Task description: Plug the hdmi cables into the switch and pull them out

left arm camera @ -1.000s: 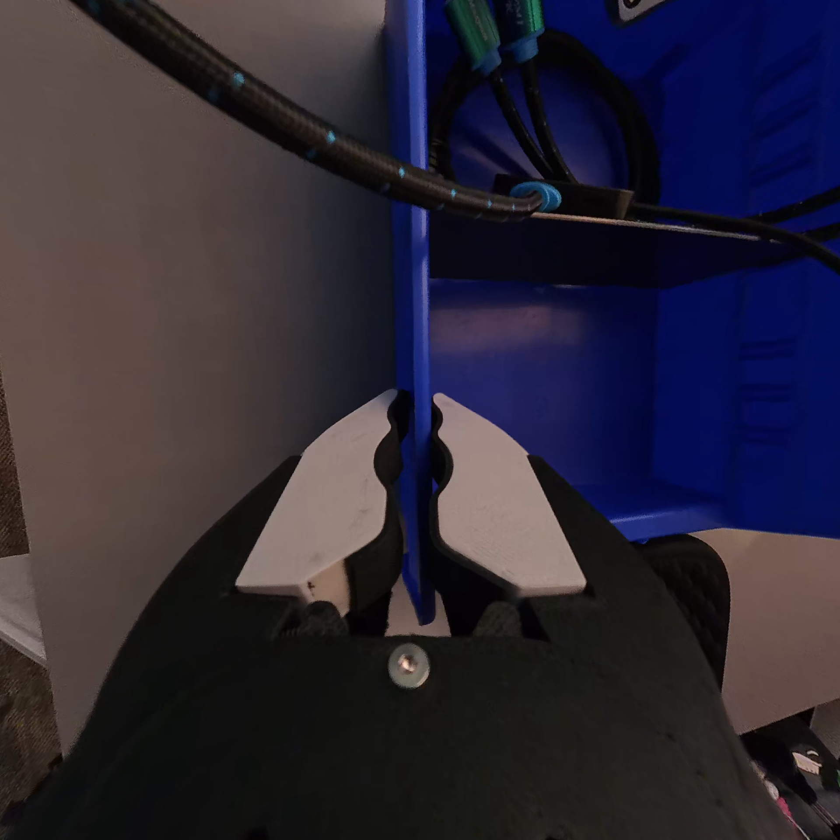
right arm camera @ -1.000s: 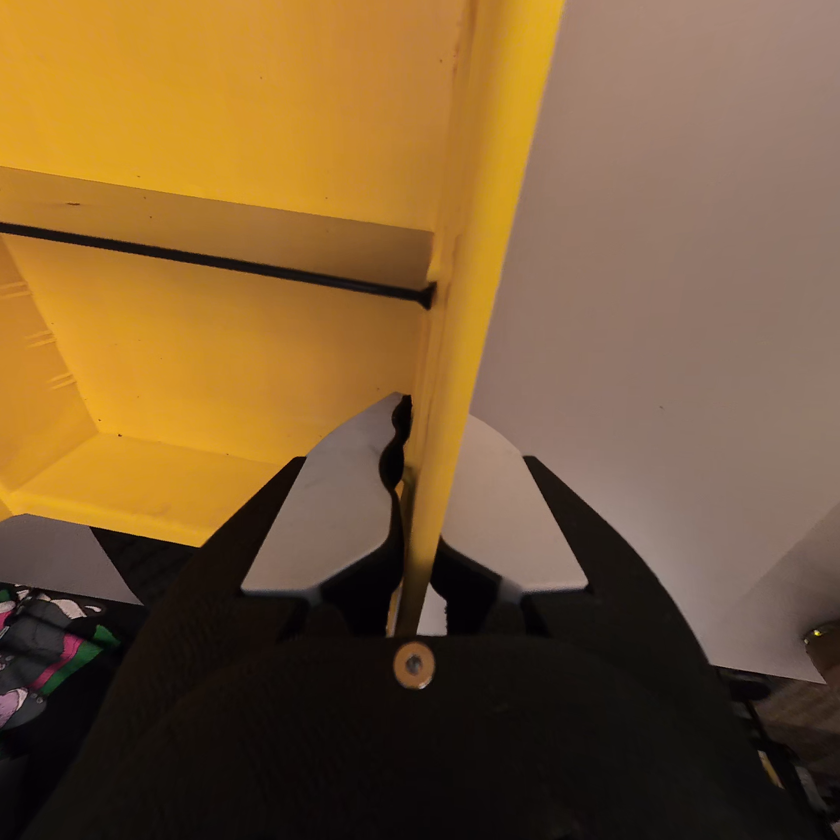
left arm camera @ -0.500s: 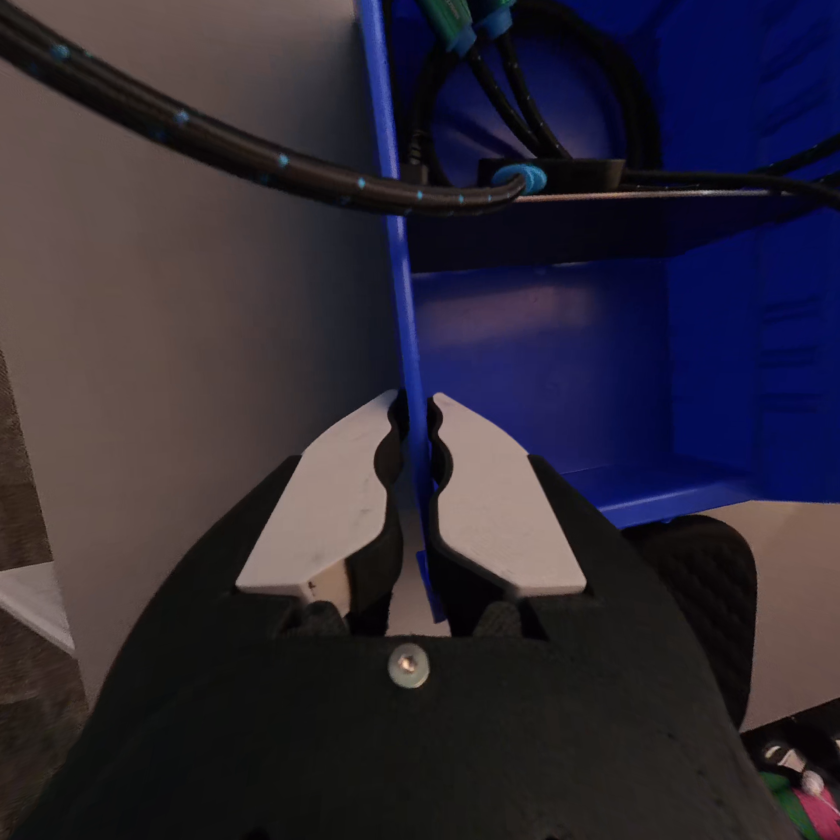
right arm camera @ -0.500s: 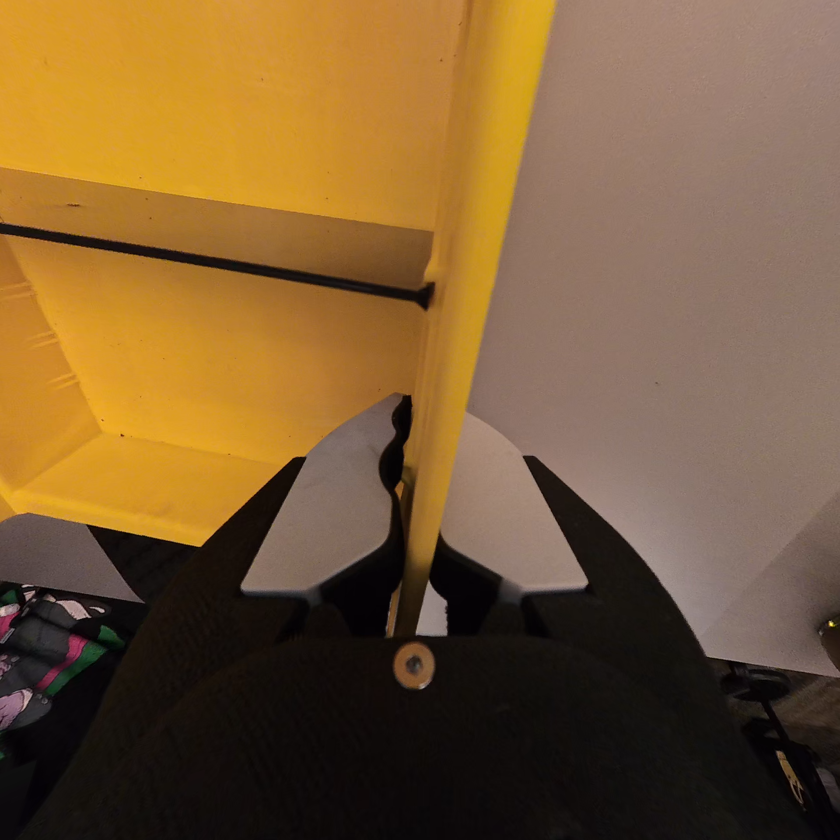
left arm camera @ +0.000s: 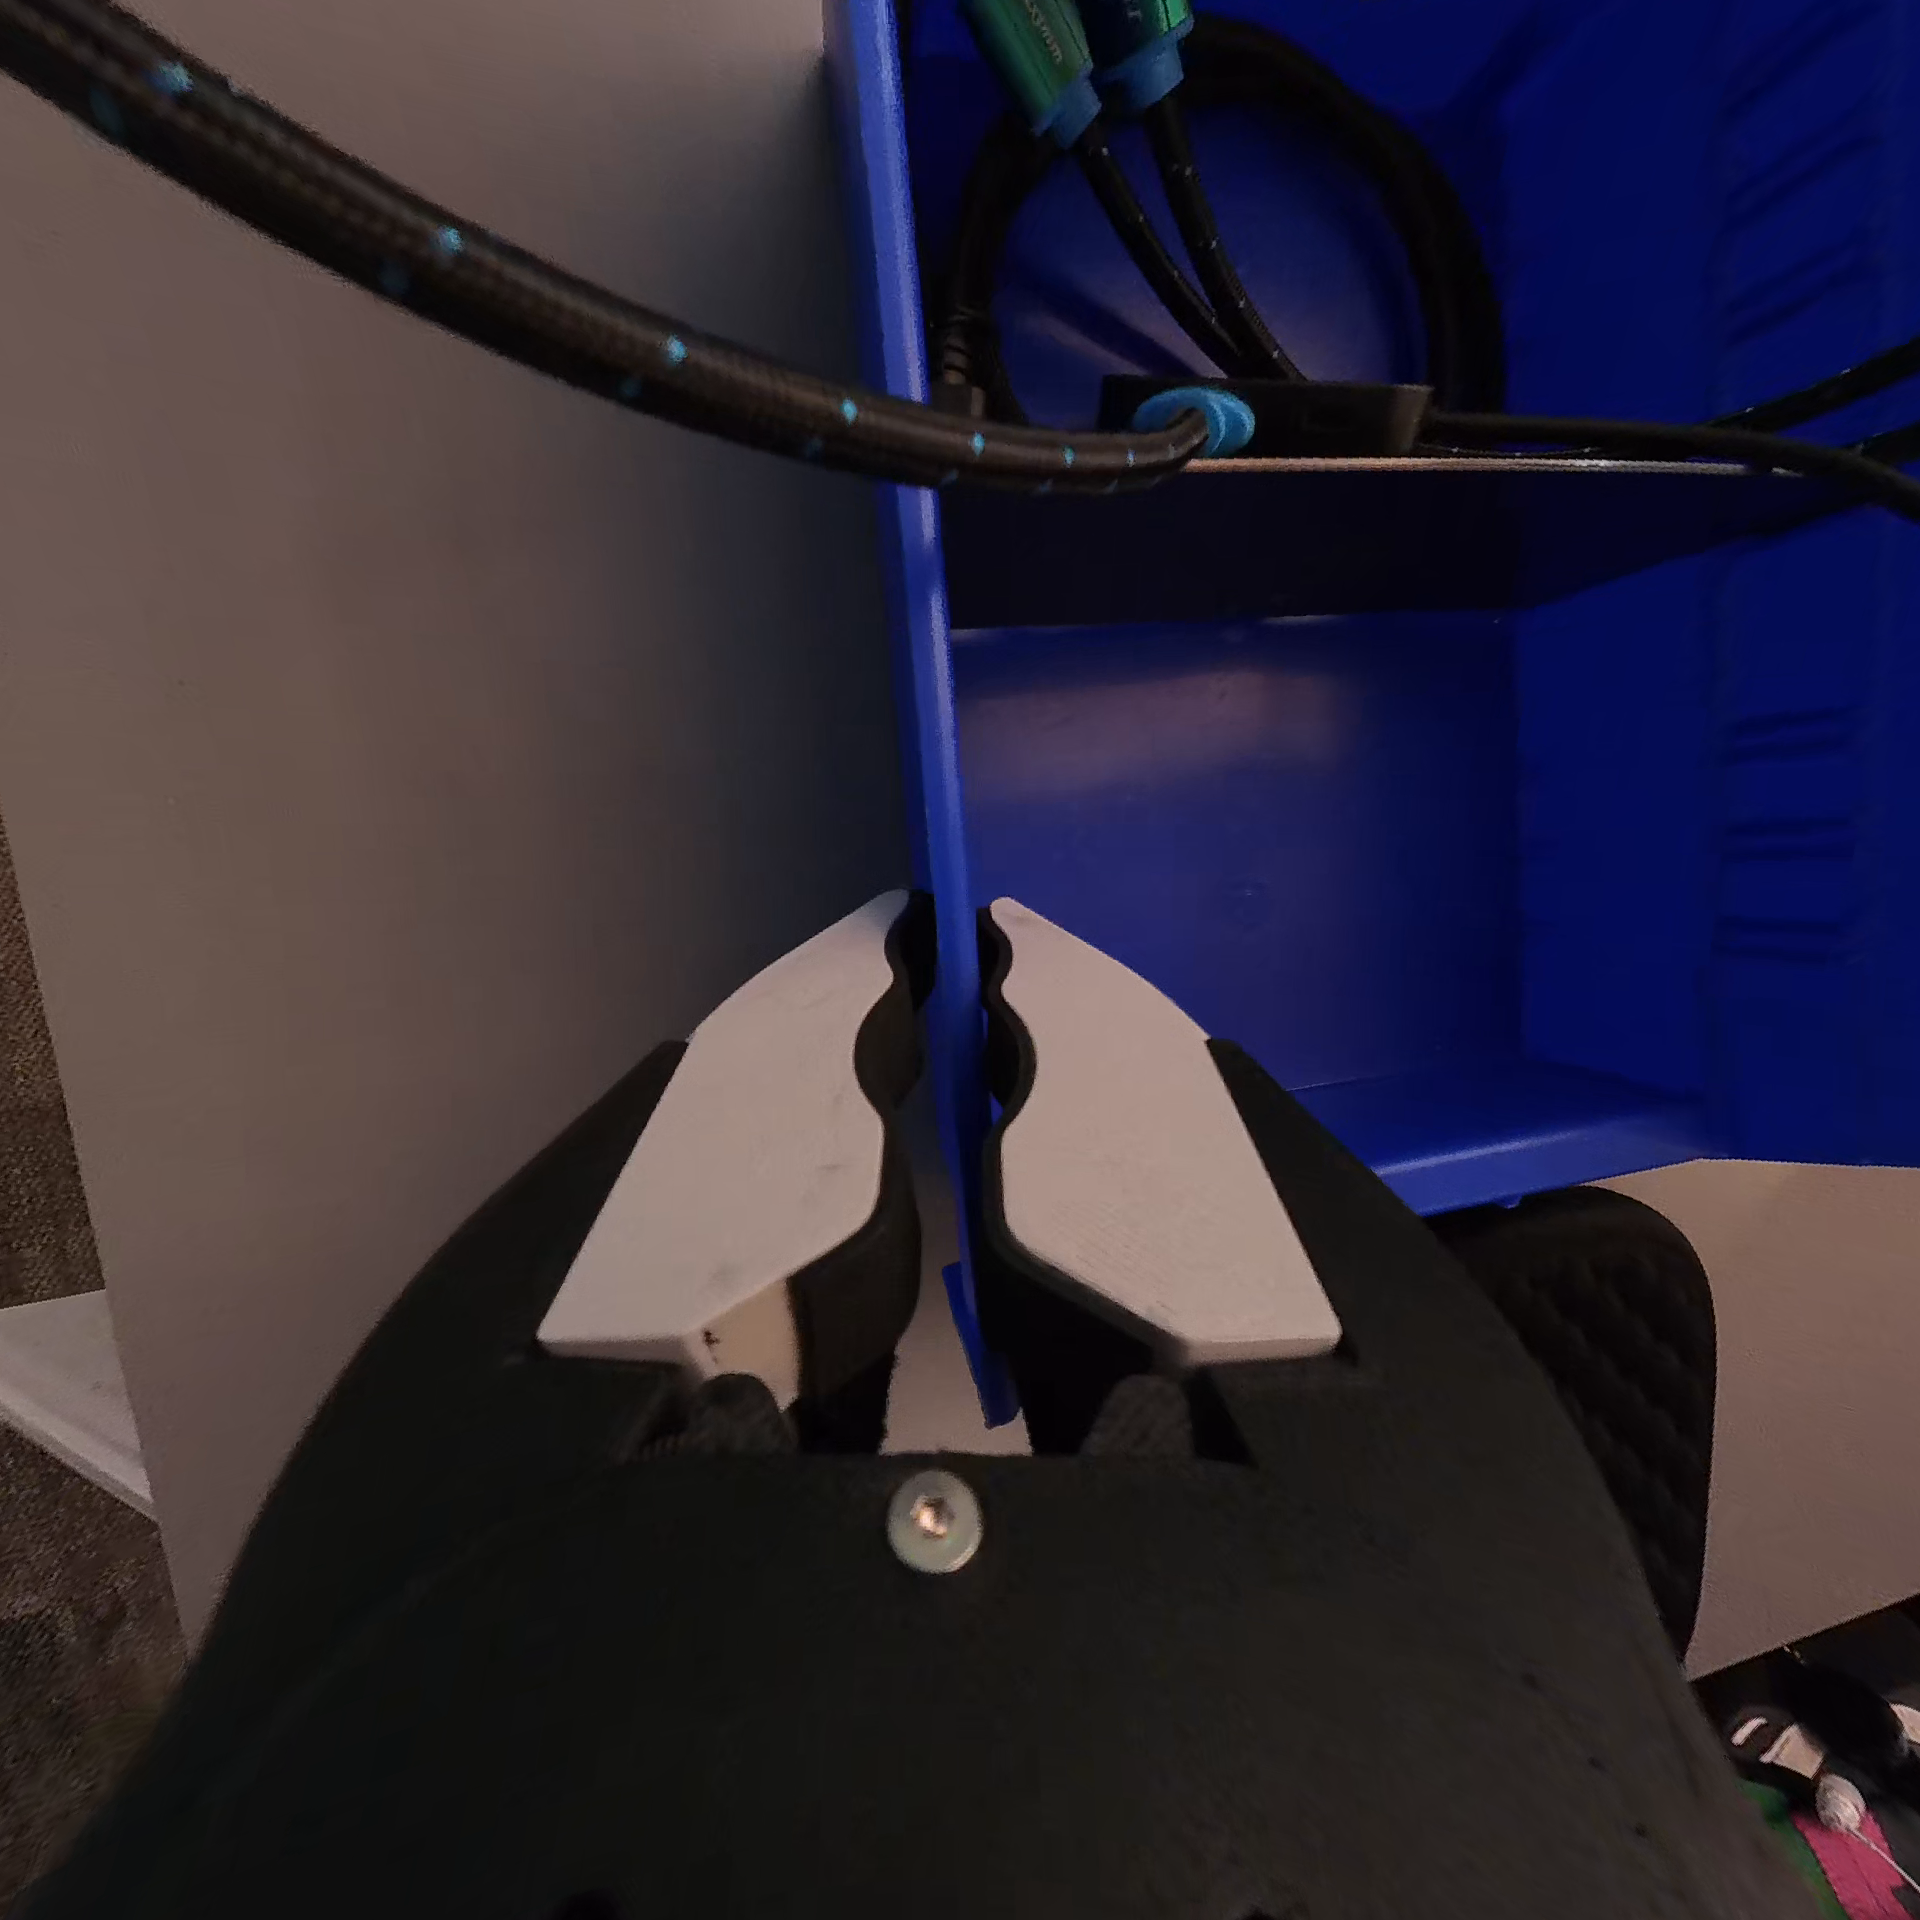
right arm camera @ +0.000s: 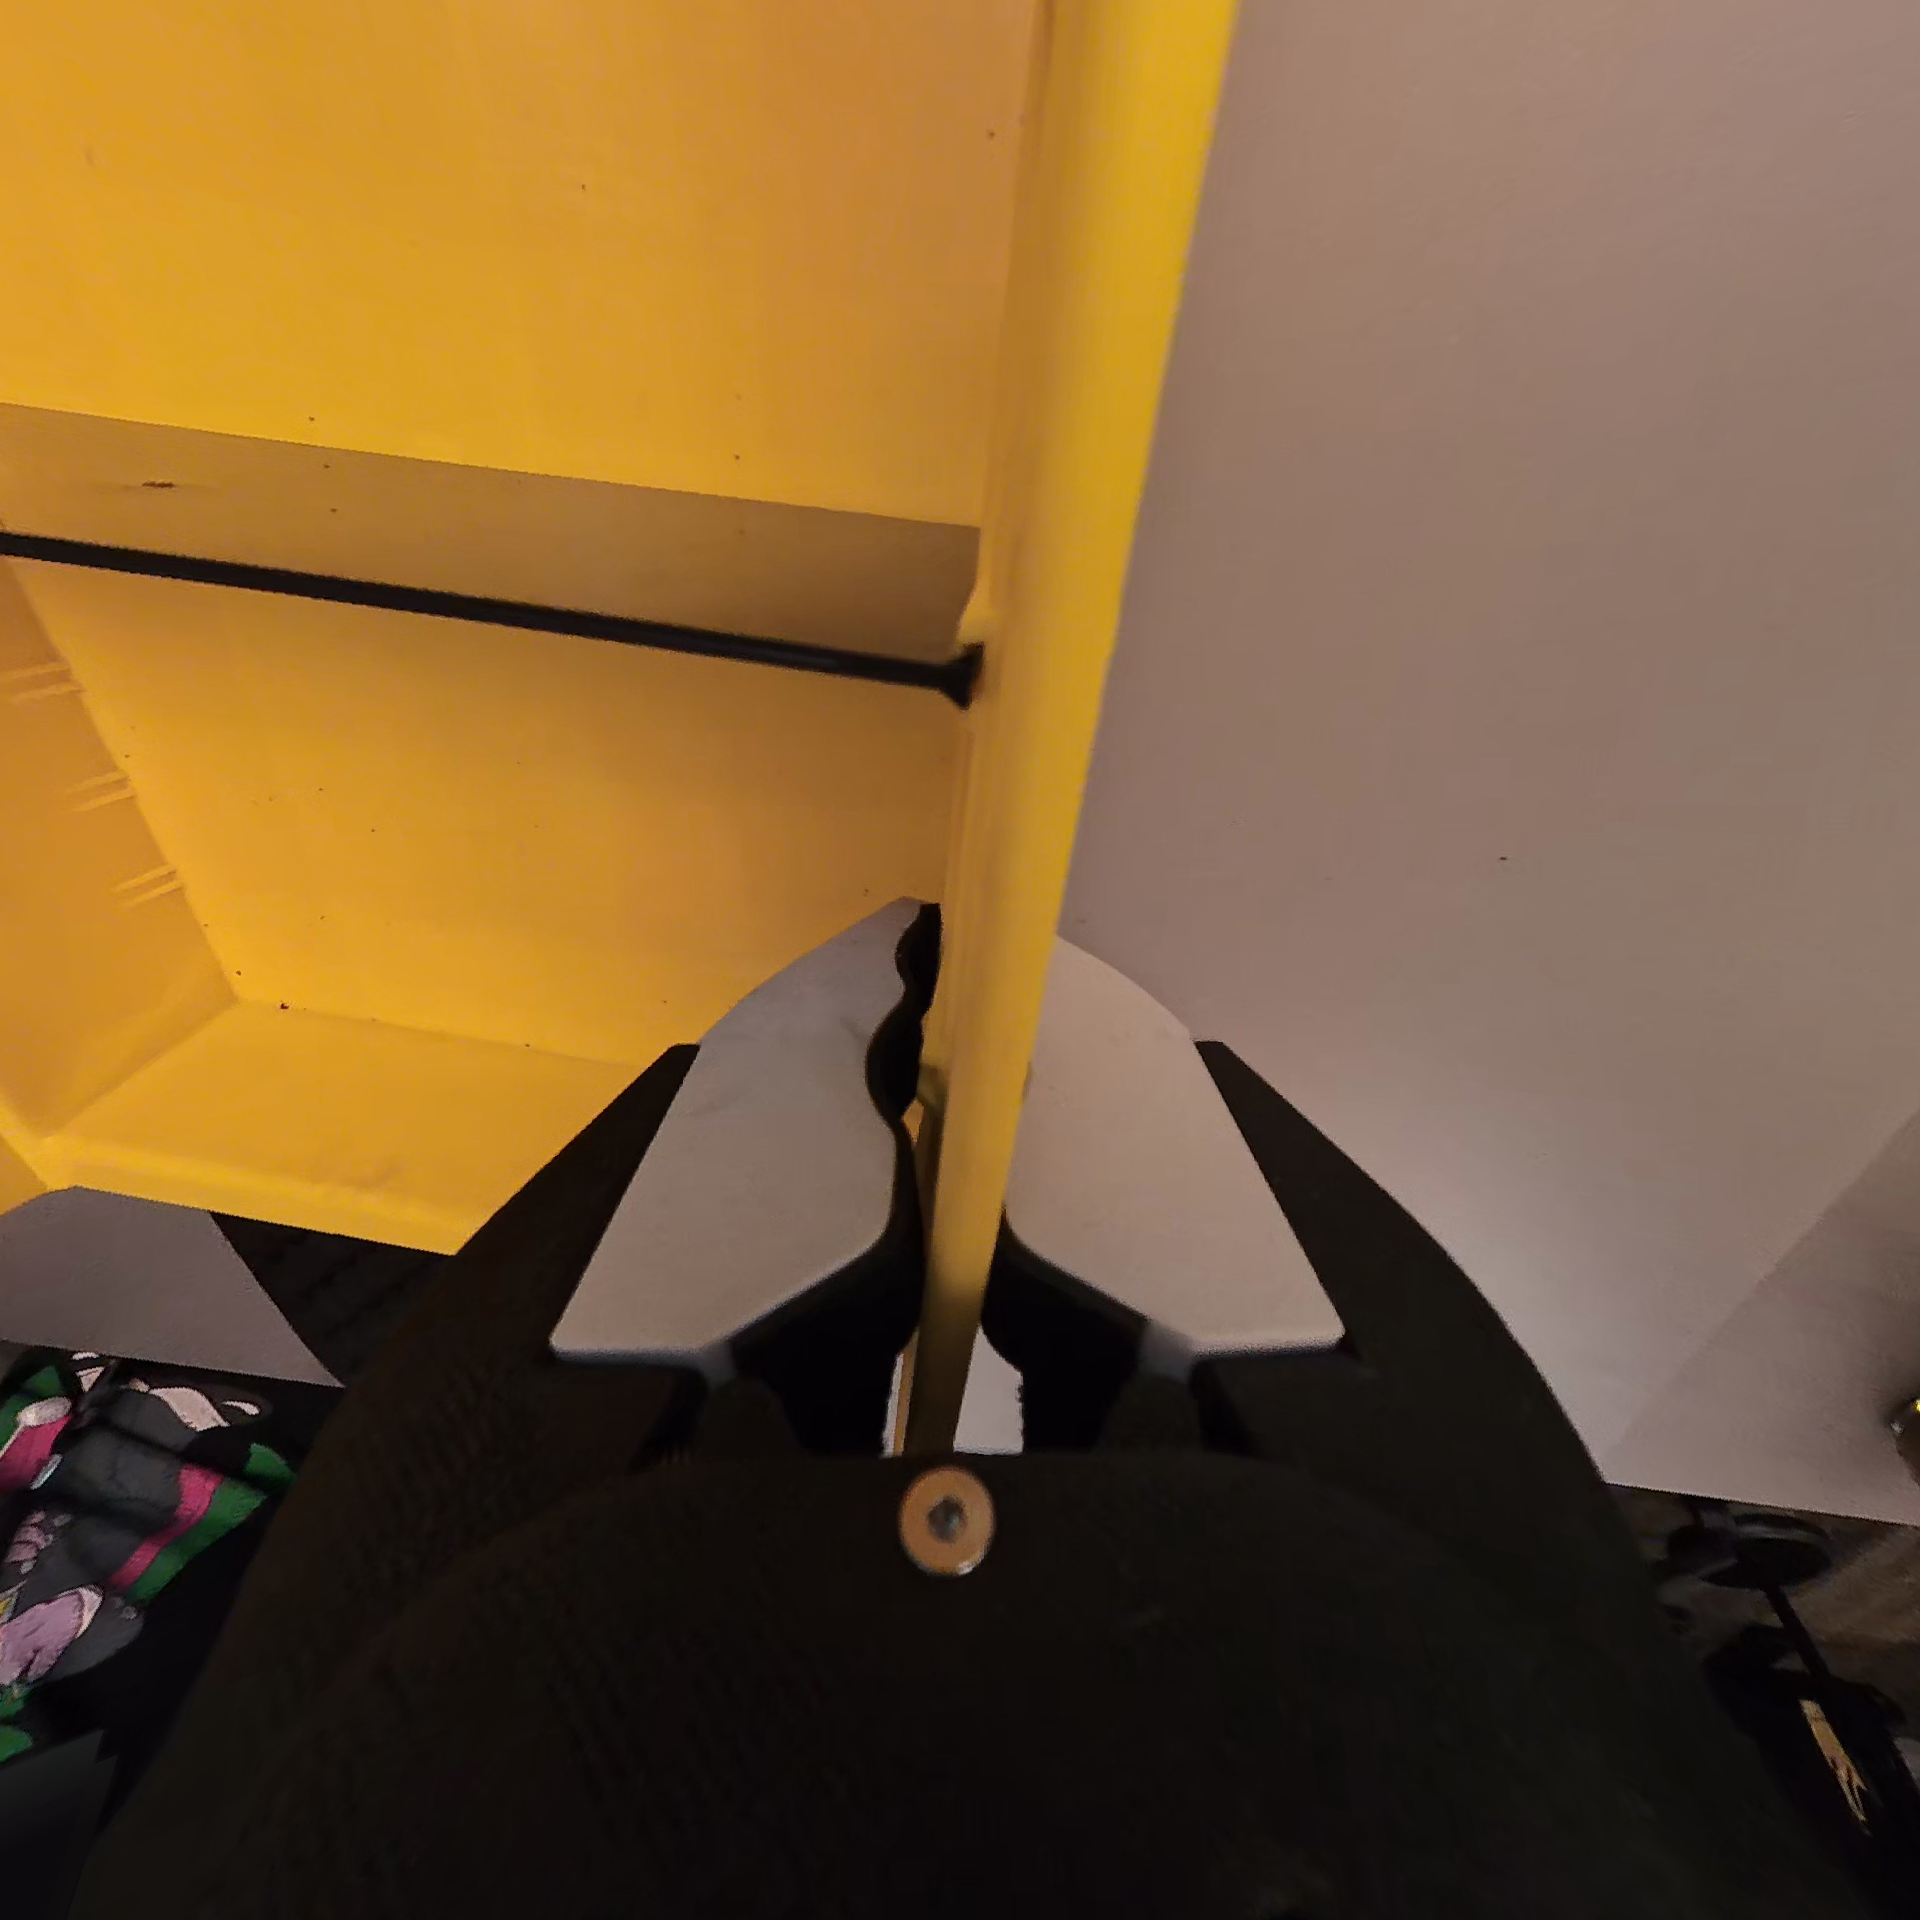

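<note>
White tabletop (left arm camera: 416, 831) carries a blue bin (left arm camera: 1351, 831) holding braided HDMI cables (left arm camera: 520, 301). Left gripper (left arm camera: 951, 914) pinches its side wall. Right gripper (right arm camera: 971, 914) clamps a yellow bin (right arm camera: 468, 831) wall.

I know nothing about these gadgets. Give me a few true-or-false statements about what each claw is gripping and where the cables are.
1. The left gripper is closed on the blue bin's side wall. True.
2. The right gripper grips a red bin. False: it grips the yellow bin's wall.
3. A braided black cable hangs over the blue bin's wall. True.
4. The yellow bin is full of cables. False: only a thin black rod crosses it.
5. Green-ended plugs lie inside the blue bin. True.
</note>
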Available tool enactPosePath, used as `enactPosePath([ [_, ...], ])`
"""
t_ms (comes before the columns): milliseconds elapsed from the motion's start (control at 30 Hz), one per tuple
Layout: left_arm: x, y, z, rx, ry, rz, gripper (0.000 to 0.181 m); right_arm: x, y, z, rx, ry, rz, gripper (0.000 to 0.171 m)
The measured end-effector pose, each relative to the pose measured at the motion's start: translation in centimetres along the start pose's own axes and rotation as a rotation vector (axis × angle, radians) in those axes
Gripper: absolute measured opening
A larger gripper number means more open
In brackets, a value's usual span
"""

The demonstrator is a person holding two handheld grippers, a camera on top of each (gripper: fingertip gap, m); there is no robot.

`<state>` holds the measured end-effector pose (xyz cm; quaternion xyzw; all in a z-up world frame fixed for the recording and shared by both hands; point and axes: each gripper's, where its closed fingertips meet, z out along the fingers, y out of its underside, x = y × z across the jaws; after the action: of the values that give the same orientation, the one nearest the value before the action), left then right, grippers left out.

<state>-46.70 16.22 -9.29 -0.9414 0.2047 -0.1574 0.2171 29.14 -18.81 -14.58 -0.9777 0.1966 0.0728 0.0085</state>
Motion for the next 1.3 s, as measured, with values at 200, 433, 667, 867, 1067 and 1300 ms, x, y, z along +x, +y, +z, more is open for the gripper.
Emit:
enactPosePath([
  [200,0.1,0.0,0.0,0.008,0.033,-0.04,0.009,0.1,0.0,0.0,0.001,0.014,-0.012,0.006],
  [433,-0.3,-1.5,-1.4,0.109,0.037,-0.116,0.015,0.8,-0.6,-1.1,0.077,0.114,-0.038,0.037],
  [667,-0.5,-5.6,-7.9,0.439,-0.031,-0.105,0.034,0.4,-2.3,-6.6,0.322,0.207,-0.103,0.05],
  [867,3.8,-10.1,-14.4,0.848,0.011,0.071,0.045,-4.9,-6.3,-16.3,0.851,0.257,-0.206,0.058],
  [1067,7.5,-11.7,-15.9,1.049,0.049,0.202,0.055,-17.0,-7.6,-27.2,1.5,0.129,-0.441,0.066],
  [1300,8.2,-12.4,-13.9,0.977,-0.033,0.28,0.048,-26.7,-5.9,-33.8,1.874,-0.106,-0.602,0.062],
])
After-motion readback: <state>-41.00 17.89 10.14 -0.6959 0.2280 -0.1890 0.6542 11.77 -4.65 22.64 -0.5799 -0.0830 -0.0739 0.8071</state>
